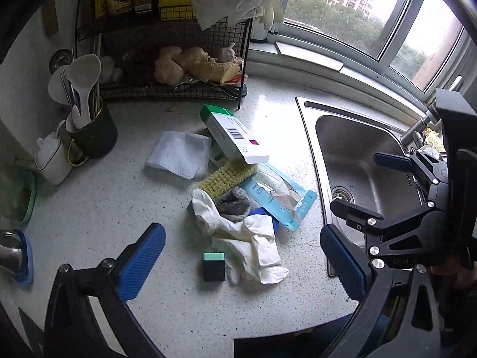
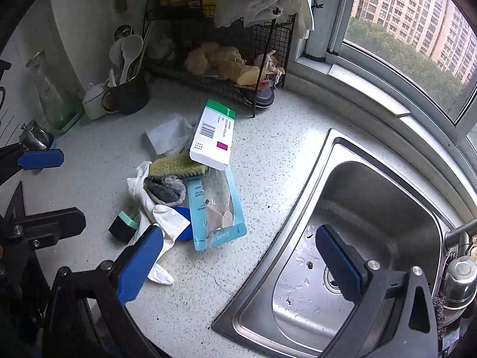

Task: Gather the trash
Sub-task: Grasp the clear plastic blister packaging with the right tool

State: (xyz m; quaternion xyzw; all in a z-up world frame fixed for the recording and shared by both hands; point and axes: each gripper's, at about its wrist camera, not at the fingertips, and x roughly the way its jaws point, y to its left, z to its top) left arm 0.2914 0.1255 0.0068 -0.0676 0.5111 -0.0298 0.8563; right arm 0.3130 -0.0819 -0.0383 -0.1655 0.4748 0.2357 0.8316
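- The trash pile lies on the counter (image 1: 89, 214) left of the sink (image 2: 372, 197): white medicine box (image 1: 235, 137), torn blue packet (image 1: 280, 200), white gloves (image 1: 247, 238), brush (image 1: 226, 176).
- A folded paper towel (image 1: 179, 153) sits left of the box.
- Left claw (image 1: 243, 264) gapes wide, empty, above the gloves.
- Right claw (image 2: 238, 264) gapes wide, empty, at the sink's edge.

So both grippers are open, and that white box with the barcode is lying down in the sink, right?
Not quite. Both the left gripper and right gripper are open, but the white box lies on the countertop, propped on the scrub brush in the trash pile. The sink holds no box, as the right wrist view shows.
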